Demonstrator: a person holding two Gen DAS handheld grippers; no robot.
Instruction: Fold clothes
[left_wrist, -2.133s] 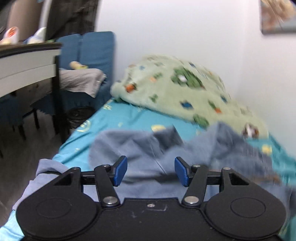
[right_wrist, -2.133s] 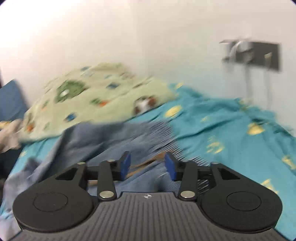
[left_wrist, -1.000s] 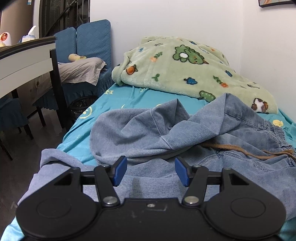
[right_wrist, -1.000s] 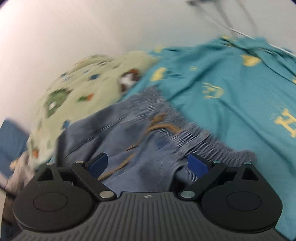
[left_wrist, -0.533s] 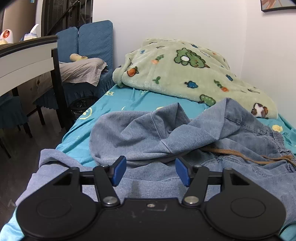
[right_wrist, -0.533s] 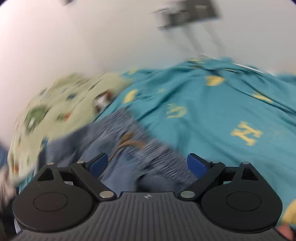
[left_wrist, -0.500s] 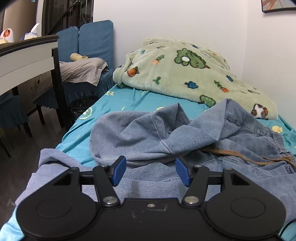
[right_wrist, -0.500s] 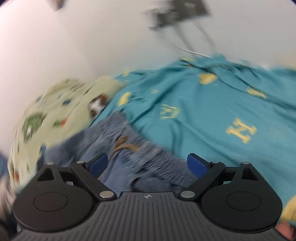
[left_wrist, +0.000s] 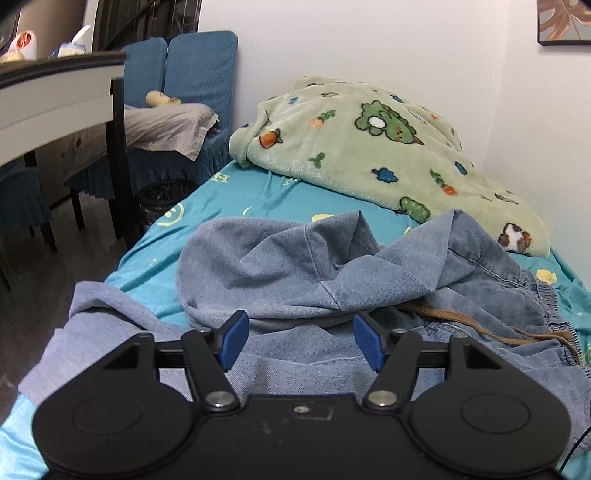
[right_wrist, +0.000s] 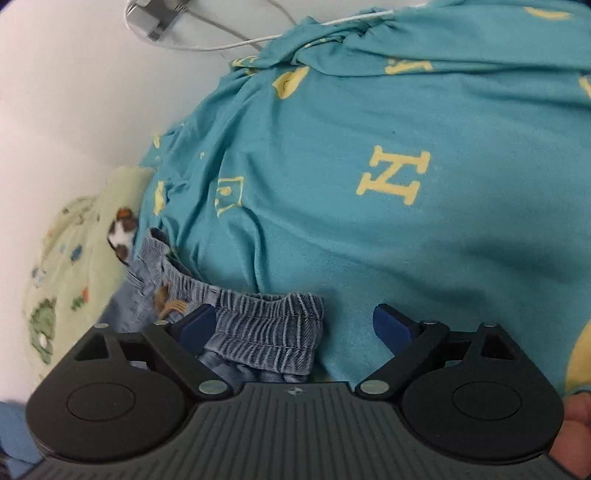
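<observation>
— Left gripper (left_wrist: 300, 341)?
— I see it level, jaws parted, blue pads (left_wrist: 232, 339) with nothing between them.
— Right gripper (right_wrist: 295, 328)?
— Pitched downward, jaws spread wider than the left's. Bare skin of my right hand (right_wrist: 574, 432) shows at the housing's edge.

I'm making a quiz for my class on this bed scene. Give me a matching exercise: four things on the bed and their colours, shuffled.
Things:
1. denim trousers
2. drawstring
3. blanket
4. bedsheet

Colours:
A. teal with yellow print
B. brown
C. washed blue
D. pale green with cartoon animals

Pairs: 1-C, 2-B, 3-D, 4-A
</observation>
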